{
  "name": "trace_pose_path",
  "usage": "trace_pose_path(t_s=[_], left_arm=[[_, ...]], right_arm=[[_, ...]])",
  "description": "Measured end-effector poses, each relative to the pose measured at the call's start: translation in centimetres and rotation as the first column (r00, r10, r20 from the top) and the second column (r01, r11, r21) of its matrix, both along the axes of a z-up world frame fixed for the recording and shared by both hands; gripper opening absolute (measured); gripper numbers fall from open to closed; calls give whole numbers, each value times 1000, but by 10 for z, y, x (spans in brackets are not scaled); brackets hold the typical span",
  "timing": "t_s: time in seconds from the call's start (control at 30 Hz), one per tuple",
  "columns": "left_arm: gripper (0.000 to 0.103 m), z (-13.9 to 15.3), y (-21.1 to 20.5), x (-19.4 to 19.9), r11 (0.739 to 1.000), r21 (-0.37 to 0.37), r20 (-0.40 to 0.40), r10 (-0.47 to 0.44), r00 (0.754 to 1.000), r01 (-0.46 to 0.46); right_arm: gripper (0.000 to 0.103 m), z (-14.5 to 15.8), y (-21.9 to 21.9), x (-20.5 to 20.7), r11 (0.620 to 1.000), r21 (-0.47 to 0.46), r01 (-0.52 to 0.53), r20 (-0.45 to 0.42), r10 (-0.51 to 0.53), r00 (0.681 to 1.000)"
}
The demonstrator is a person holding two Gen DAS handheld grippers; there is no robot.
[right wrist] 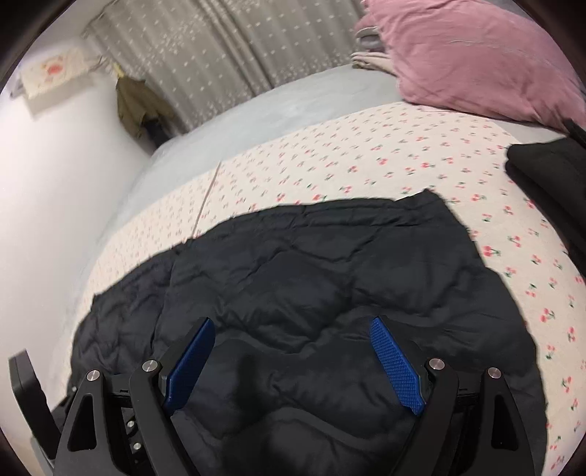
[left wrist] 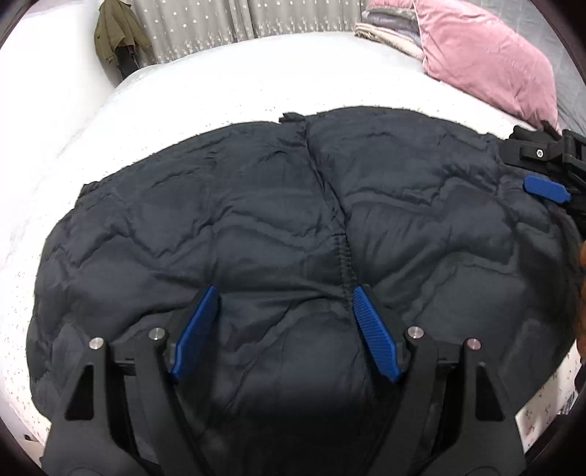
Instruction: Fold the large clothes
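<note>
A large dark quilted padded garment (left wrist: 278, 219) lies spread flat on the bed, a stitched seam running down its middle. My left gripper (left wrist: 285, 293) hovers open over its near part, blue pads wide apart, nothing between them. In the right wrist view the same garment (right wrist: 311, 278) fills the lower half, and my right gripper (right wrist: 293, 324) stands open just above it with nothing gripped. The right gripper (left wrist: 545, 168) also shows at the right edge of the left wrist view, over the garment's right side.
The bed has a cherry-print sheet (right wrist: 366, 161). A pink pillow (right wrist: 476, 58) and folded linens (left wrist: 388, 29) lie at the far right. A dark folded item (right wrist: 542, 168) sits at the right. An olive jacket (left wrist: 117, 36) hangs by the grey curtain (right wrist: 227, 55). A white wall (right wrist: 55, 183) stands on the left.
</note>
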State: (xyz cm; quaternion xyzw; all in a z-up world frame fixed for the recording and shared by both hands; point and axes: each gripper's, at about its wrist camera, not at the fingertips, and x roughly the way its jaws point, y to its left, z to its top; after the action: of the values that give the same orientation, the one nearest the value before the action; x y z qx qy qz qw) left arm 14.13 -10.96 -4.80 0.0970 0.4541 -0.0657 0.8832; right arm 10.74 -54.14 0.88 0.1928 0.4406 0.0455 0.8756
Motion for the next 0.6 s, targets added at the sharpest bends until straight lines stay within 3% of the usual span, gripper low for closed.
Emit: trace_pose_path(t_s=[0.13,0.23,0.3,0.5,0.6], left_arm=[[78,7,8,-16,1000,14,45,-3,999,3],[78,-4,9,-19,1000,-1,-12,-2,1000,2],[78,-9,4,-21,999,30,-2,-15,1000,15],[78,-20,-12,-21,992,119,27,-42,999,39],[78,-19,-13,-24,991,128,34,-48,998,44]], right_arm=[[88,21,-19,-21,998,17,63,64,-64,996],[88,35,-44,-45,986,98,138,123,-150,981],[88,34,-67,-62,962,179,205,116,-227,967],[88,8,-120,-124,860,300,414,18,-439,898],[88,-24,-144,-155,757,406,511,-105,-517,849]])
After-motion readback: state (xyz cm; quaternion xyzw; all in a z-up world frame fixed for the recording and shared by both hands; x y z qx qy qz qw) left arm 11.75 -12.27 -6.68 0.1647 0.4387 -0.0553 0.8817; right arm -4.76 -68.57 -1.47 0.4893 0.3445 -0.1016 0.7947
